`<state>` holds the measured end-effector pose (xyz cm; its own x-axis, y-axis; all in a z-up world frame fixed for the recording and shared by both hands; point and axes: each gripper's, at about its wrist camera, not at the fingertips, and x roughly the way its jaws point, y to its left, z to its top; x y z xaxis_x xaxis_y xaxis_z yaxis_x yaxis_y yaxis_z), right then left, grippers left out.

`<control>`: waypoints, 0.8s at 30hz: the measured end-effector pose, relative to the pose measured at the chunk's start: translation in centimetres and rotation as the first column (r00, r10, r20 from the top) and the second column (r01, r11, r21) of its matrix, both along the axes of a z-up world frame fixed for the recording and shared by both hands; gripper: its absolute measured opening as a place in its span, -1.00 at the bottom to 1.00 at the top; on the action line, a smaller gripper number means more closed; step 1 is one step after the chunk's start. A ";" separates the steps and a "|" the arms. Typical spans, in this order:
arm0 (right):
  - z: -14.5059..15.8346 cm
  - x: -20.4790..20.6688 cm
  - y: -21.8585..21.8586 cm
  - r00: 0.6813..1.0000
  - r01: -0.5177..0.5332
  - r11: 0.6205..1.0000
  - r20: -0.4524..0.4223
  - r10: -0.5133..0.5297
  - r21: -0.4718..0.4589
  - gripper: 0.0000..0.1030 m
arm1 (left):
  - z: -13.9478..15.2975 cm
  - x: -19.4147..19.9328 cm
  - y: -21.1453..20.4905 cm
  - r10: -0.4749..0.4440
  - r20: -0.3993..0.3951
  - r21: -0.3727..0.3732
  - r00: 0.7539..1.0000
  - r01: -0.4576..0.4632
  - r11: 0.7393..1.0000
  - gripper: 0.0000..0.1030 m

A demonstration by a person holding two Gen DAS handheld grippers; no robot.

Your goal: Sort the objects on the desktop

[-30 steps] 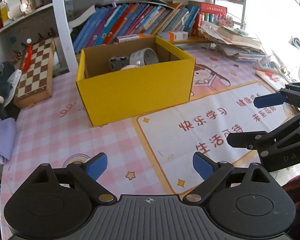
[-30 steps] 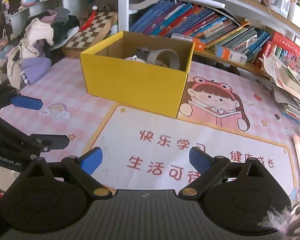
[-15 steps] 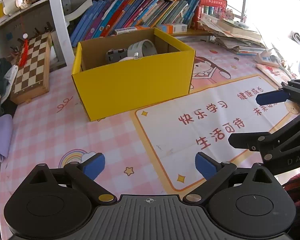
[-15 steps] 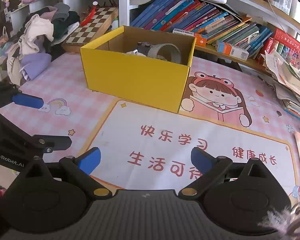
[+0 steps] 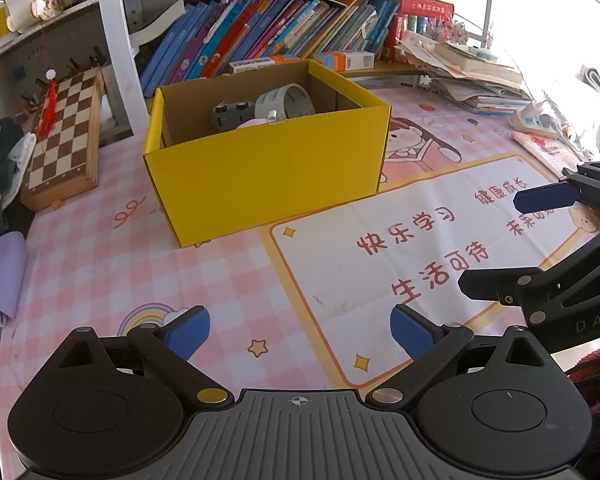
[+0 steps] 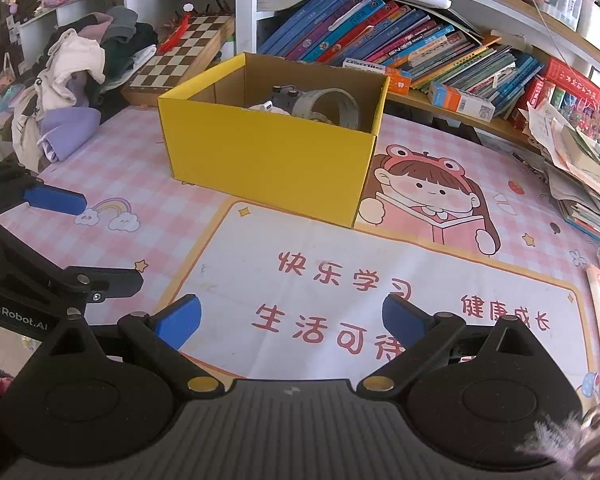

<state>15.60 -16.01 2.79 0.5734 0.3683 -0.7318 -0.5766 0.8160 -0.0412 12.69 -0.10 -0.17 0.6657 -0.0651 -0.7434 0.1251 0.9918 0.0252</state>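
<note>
An open yellow cardboard box (image 5: 268, 176) holding a grey roll of tape (image 5: 286, 100) and a small grey toy car (image 5: 232, 114) stands on a pink checked desk mat (image 5: 80, 264), before a shelf of slanting books (image 5: 260, 36). Nearer the cameras, the left gripper (image 5: 300, 330) and right gripper (image 6: 292, 318) hover above the mat, well apart from the box, blue-padded jaws spread wide and empty. A folded wooden chessboard (image 5: 66, 136) leans left of the box.

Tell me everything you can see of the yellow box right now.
The yellow box is an open-topped cardboard carton, bright yellow outside and plain brown inside, with no lid or flaps showing. It stands upright on the pink checked desk mat, one bottom corner over the mat's cartoon girl print, in front of the bookshelf. Inside lie a roll of tape, a grey object and something white, only partly visible over the rim. Neither gripper touches it.
</note>
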 end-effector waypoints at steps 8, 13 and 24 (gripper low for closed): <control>0.0 0.2 0.0 1.000 0.001 1.000 -0.013 -0.001 0.003 0.97 | 0.1 0.0 0.1 0.001 0.003 0.010 1.000 -0.001 1.000 0.92; -0.1 0.2 0.0 1.000 -0.001 1.000 -0.016 0.001 0.004 1.00 | 0.1 0.1 0.0 0.004 0.003 0.014 1.000 -0.004 1.000 0.92; -0.2 0.5 -0.2 1.000 -0.003 1.000 -0.022 0.003 0.012 1.00 | 0.2 0.0 0.0 0.016 0.013 0.010 1.000 -0.016 1.000 0.92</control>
<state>16.13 -16.26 2.60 0.5561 0.3785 -0.7399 -0.5795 0.8147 -0.0188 12.73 -0.08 0.08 0.6763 -0.0468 -0.7351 0.1091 0.9933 0.0371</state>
